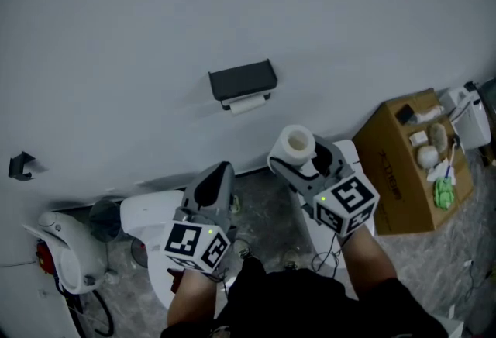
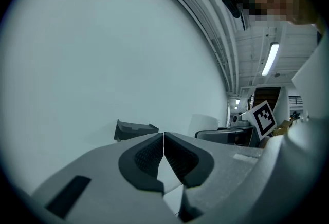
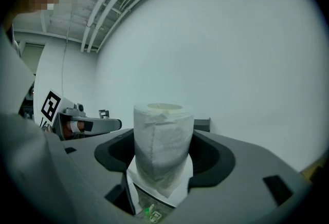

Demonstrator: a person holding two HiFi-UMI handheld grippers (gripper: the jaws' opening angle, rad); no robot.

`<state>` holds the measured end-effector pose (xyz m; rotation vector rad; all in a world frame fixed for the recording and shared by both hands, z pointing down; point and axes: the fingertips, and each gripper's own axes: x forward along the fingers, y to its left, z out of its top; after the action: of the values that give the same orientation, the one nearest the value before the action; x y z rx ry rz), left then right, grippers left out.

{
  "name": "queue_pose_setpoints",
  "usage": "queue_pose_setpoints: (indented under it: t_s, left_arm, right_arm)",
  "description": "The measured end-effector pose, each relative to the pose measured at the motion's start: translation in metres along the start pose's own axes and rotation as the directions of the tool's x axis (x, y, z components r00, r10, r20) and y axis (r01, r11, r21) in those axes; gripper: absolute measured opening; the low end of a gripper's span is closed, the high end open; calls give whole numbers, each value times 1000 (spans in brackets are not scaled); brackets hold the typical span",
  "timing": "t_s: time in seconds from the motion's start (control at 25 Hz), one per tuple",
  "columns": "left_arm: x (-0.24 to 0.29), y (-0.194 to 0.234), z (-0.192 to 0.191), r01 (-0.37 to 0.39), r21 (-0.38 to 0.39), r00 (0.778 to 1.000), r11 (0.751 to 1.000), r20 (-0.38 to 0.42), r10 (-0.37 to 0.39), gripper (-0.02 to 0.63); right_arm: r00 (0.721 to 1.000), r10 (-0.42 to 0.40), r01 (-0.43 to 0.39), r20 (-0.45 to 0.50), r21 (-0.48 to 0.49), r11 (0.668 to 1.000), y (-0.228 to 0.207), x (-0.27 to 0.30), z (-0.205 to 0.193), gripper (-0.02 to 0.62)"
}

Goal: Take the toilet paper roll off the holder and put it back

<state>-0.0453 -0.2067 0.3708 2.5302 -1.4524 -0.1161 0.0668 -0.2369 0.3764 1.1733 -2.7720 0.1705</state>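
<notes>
A dark grey holder (image 1: 242, 81) with a flat cover is fixed to the pale wall; a strip of white shows under it. Well below it and a little to its right, my right gripper (image 1: 298, 152) is shut on a white toilet paper roll (image 1: 296, 143), which stands upright between the pads (image 3: 163, 141). My left gripper (image 1: 215, 183), to the lower left of the holder, is shut with nothing in it. In the left gripper view the closed pads (image 2: 149, 156) point at the wall, with the holder (image 2: 134, 128) just ahead and the roll (image 2: 206, 123) at the right.
A white toilet (image 1: 151, 220) stands below my left gripper. An open cardboard box (image 1: 407, 166) with small items sits at the right. A white appliance (image 1: 66, 247) stands at the lower left, and a small dark bracket (image 1: 22, 166) is on the wall.
</notes>
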Motion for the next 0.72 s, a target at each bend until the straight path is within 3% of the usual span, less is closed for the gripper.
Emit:
queue_pose_setpoints:
  t_s: [0.44, 0.72]
  left_arm:
    - [2, 98, 25, 72, 8, 997, 997, 13, -72, 5]
    - [6, 128, 31, 76, -16, 997, 997, 29, -76, 5]
  right_arm:
    - [998, -55, 55, -11, -14, 998, 37, 92, 15, 308]
    - [999, -51, 51, -18, -29, 998, 45, 121, 20, 308]
